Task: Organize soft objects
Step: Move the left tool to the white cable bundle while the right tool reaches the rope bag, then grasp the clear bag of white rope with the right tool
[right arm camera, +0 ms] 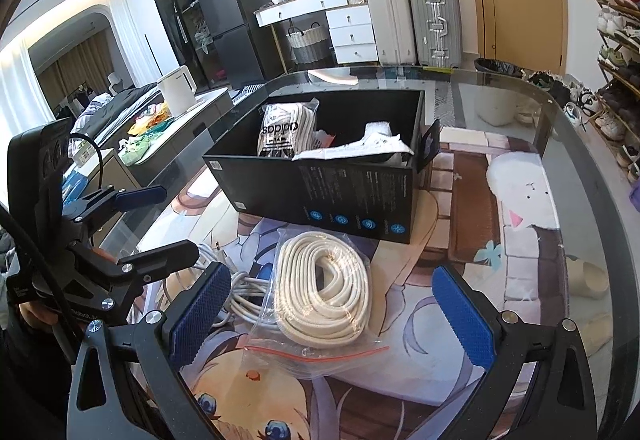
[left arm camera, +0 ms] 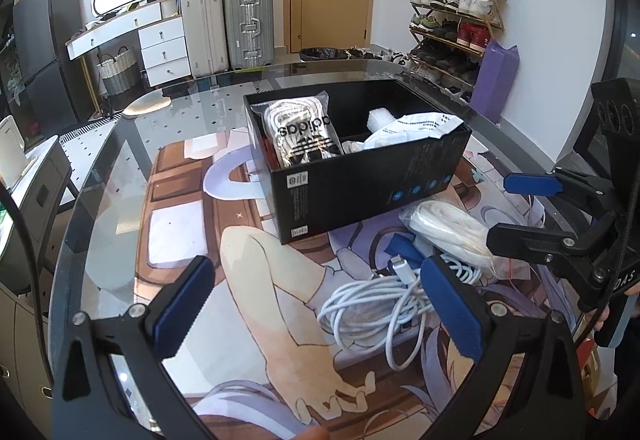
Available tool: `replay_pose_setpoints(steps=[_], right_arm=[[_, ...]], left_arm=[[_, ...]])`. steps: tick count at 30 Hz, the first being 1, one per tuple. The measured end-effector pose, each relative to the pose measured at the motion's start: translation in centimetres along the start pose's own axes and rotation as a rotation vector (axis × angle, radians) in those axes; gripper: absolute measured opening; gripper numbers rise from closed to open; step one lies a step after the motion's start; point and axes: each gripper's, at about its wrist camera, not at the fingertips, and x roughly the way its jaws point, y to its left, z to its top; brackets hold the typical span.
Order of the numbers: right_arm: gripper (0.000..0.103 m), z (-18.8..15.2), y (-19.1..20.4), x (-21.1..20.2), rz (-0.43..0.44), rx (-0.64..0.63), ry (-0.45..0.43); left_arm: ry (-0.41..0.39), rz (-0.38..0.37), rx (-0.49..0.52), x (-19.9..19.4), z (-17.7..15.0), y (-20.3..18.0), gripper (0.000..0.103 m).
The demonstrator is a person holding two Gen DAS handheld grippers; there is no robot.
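Left hand-held gripper (left arm camera: 316,306) is spread wide and empty, low over the bench (left arm camera: 120,176), its right pad touching or just over the white cable bundle (left arm camera: 372,310). The right hand-held gripper (right arm camera: 328,304) is also spread and empty, bracketing the bagged rope coil (right arm camera: 324,284) from above.

Risks, left to right:
- The cable is loose, not tied. A pinch on one loop would likely lift only part of it, and the trailing end could drag or snag on the box (left arm camera: 360,184).
- Cable and bag lie touching, with the cable partly tucked under the bag's left edge. Lifting either probably tugs the other.
- The zip bag is slick and slack, so the jaws may catch film only and the coil could slide out.
- The two grippers sit near each other, so a collision is possible if both close in together.

Counts:
- Outside the box: 1 cable bundle, 1 bagged rope coil.
- Inside the box: 1 adidas packet (left arm camera: 300,132), at least 1 white fabric piece (left arm camera: 412,128), 1 white roll (left arm camera: 380,118). Anything more inside can't be seen.
- 1 box, 2 grippers.
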Motion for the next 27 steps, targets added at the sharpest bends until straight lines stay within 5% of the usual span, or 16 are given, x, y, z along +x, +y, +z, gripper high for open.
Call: replay_pose_setpoints(steps=[17, 22, 27], right_arm=[[0.102, -0.8, -0.8, 2.4, 0.008, 0.043, 0.089], [0.087, -0.8, -0.9, 3.1, 0.016, 0.050, 0.107], [0.083, -1.0, -1.0, 3.4, 0.021, 0.046, 0.109]], left_arm=[[0.049, -0.034, 0.013, 1.1, -1.0, -0.9, 0.103], [0.068, -0.032, 0.029, 1.6, -1.1, -1.3, 0.103], [0.081, -0.051, 0.036, 1.9, -1.3, -1.5, 0.103]])
